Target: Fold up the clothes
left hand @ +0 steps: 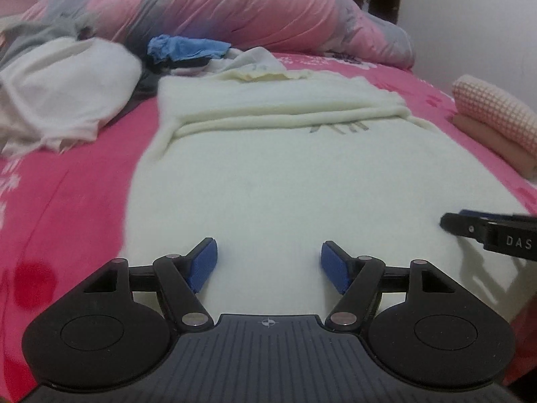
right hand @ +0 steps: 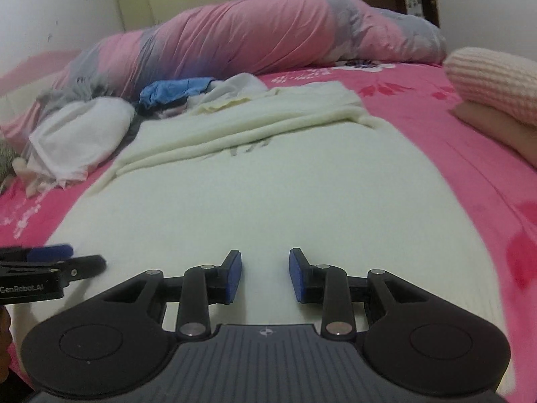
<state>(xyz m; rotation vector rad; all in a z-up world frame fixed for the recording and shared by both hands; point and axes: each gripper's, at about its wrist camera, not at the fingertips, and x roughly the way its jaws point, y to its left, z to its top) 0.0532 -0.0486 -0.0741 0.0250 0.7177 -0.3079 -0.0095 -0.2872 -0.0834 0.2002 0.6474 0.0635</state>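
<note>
Both grippers hover low over the cream garment (left hand: 285,174) spread flat on the pink bedsheet (left hand: 67,201), its far end folded back in soft layers. The left gripper (left hand: 268,265) has fingers spread wide, nothing between them. The right gripper (right hand: 265,277) shows a narrower gap, also empty, pads clear of the cloth. Grey lettering on the garment is half buried under the fold, unreadable. The clothes pile (left hand: 60,100) at far left is blurred and cut off.
</note>
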